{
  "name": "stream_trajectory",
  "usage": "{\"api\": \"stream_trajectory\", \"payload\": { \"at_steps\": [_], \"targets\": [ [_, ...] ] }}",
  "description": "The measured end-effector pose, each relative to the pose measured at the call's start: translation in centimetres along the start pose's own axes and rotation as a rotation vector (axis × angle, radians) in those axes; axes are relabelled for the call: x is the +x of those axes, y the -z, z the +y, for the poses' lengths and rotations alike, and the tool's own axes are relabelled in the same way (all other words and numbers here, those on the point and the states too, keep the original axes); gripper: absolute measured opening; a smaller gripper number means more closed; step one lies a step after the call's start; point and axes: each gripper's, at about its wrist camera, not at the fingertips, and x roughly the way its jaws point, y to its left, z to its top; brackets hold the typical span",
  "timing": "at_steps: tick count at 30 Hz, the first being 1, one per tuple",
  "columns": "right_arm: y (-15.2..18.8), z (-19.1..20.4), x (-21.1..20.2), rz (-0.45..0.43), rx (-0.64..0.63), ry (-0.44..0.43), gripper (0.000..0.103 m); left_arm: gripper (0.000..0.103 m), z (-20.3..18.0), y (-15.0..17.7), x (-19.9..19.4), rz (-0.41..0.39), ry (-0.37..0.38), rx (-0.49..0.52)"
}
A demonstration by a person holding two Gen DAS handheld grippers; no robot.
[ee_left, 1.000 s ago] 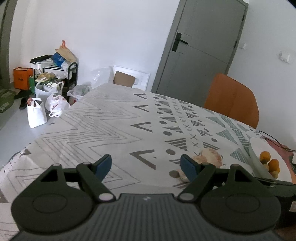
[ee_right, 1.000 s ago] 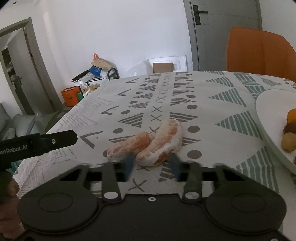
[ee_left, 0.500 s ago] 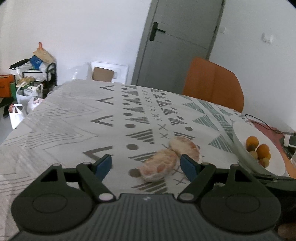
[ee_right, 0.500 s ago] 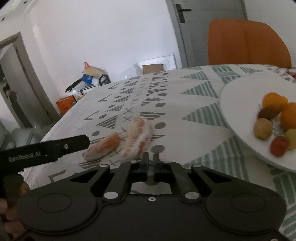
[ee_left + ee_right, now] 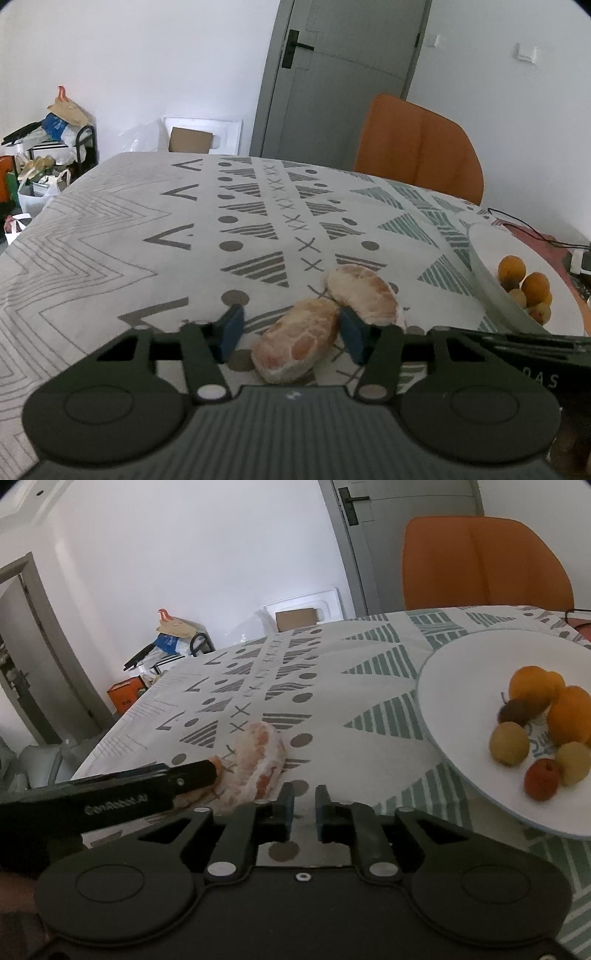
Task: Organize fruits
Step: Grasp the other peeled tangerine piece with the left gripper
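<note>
The tabletop, under a pale cloth printed with grey and green triangles, dots and crosses, fills both views, with an orange chair at its far edge. On its right side sits a wide white plate holding a small heap of fruits: orange ones at the back, two yellowish ones, a dark brownish one and a red one in front. Two peeled citrus pieces lie on the bare cloth left of the plate and well apart from it, end to end and touching; both show pale orange flesh under patchy white pith. The far citrus piece lies just beyond the left hand-held gripper, whose blue-padded jaws stand apart on either side of the near citrus piece; the right pad is close against that piece (whether it actually touches I cannot tell), while a gap shows at the left pad. The right hand-held gripper sits low over the cloth between the citrus pieces and the plate, its jaws drawn near each other with a narrow gap and nothing between them.
</note>
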Motion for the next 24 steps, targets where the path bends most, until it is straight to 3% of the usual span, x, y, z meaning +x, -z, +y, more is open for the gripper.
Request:
{"api": "stream_trajectory", "payload": {
  "at_steps": [3, 10, 18, 19, 24],
  "targets": [
    [-0.3, 0.5, 0.2, 0.0, -0.012, -0.005, 0.026, 0.038, 0.6, -0.2, -0.1, 0.002, 0.0, -0.02],
    [-1.1, 2.2, 0.9, -0.011, -0.049, -0.015, 0.048, 0.033, 1.9, -0.3, -0.9, -0.001, -0.032, -0.062],
    [-0.8, 3.8, 2.6, -0.003, -0.107, -0.004, 0.047, 0.031, 3.2, -0.1, -3.0, -0.015, -0.051, -0.107],
    [-0.7, 4.0, 2.6, -0.005, -0.123, 0.015, 0.039, 0.031, 3.3, -0.1, -3.1, -0.016, -0.051, -0.108],
    [-0.5, 4.2, 2.1, 0.0, -0.147, 0.033, 0.033, 0.031, 2.7, 0.1, -4.0, -0.024, -0.035, -0.095]
  ]
}}
